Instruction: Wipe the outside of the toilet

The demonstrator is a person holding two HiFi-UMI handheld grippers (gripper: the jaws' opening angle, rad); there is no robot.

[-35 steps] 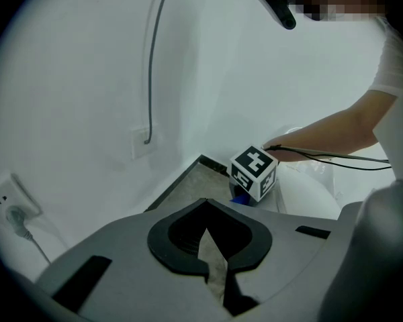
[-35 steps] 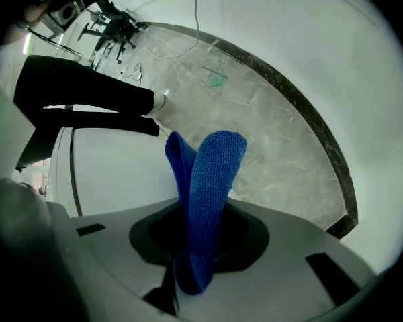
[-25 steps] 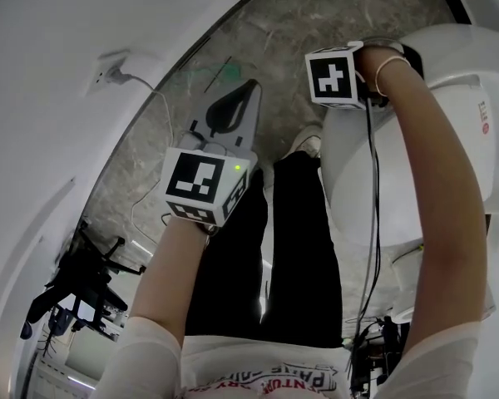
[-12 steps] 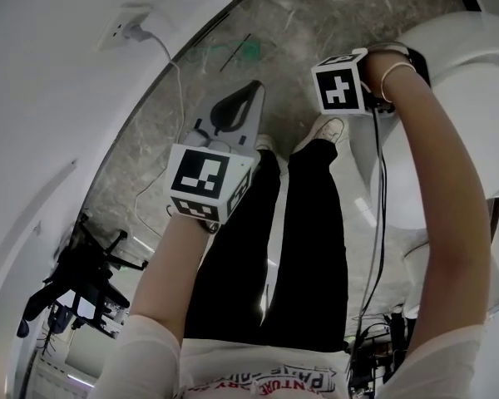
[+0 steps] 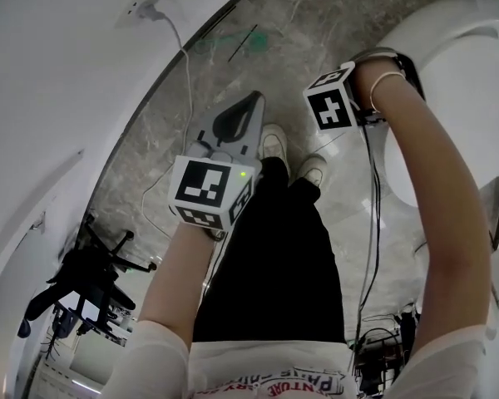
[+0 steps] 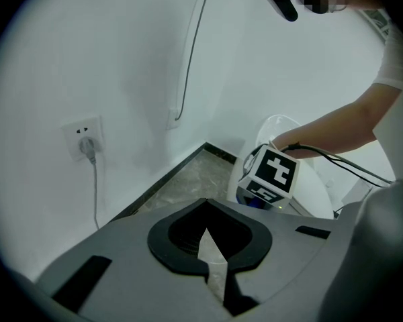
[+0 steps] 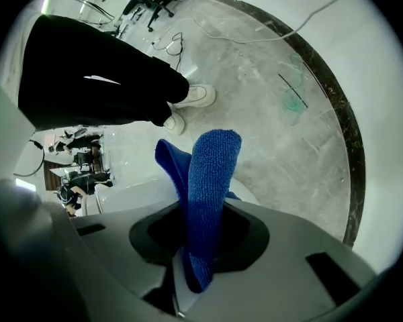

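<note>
Grey marbled floor (image 7: pixel 289 139) and plain white walls form the setting. Right gripper (image 7: pixel 198 260): its jaws are clamped on a folded blue cloth (image 7: pixel 211 180), which stands up out of the jaws, its free end showing against the floor beyond. Just beside this gripper, on its outer side, lies the white toilet (image 5: pixel 449 73). The gripper sits at the toilet's curved flank, but whether the cloth touches the porcelain cannot be told. Beyond the cloth are the person's pale shoes (image 7: pixel 195 96).

Left gripper (image 6: pixel 208 247): its jaws are drawn together with nothing between them. It hangs over bare floor, well apart from the toilet, and looks toward the other gripper. Off to its left side a wall socket (image 6: pixel 86 139) carries a plug, with a cable trailing downward.

Progress, as a judgement: the cloth is in hand and brought to the toilet's outer shell, so the wiping stage is at hand or under way. No streak, wet patch or soiling shows on the porcelain, so how much is already wiped cannot be read. The far flank and base are largely out of view and should be counted as remaining.
</note>
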